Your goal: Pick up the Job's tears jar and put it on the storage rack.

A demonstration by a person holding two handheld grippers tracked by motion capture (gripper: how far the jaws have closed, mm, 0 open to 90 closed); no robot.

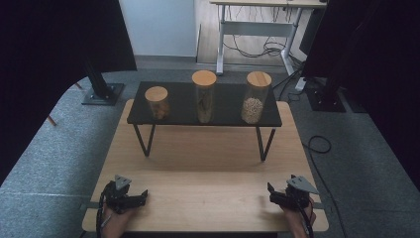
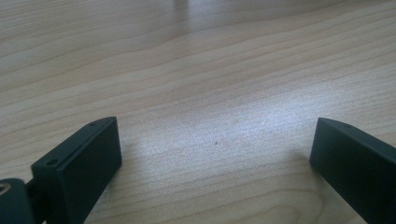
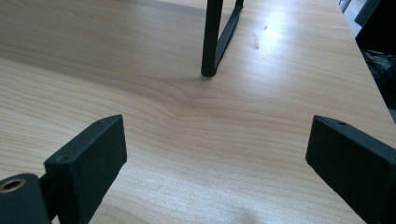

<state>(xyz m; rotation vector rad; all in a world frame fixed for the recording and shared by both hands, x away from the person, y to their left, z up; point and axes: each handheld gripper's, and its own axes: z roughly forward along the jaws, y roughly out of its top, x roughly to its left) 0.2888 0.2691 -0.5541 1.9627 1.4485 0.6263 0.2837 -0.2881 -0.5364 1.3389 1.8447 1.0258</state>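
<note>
Nothing is held yet: the left gripper and the right gripper are rested on the near edge of the wooden table, jaws spread wide with only bare wood between the fingers. The three lidded jars are seen well ahead of the fingertips, upright on the black shelf, untouched. The work is judged to be at its very start, with reaching and grasping left

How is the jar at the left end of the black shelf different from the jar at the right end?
The left jar is clearly shorter than the right jar. The left jar looks brownish inside, its contents too dim to identify; the right jar holds pale small pieces in its lower part. Both are clear, upright, with round wooden lids, on the black shelf.
</note>
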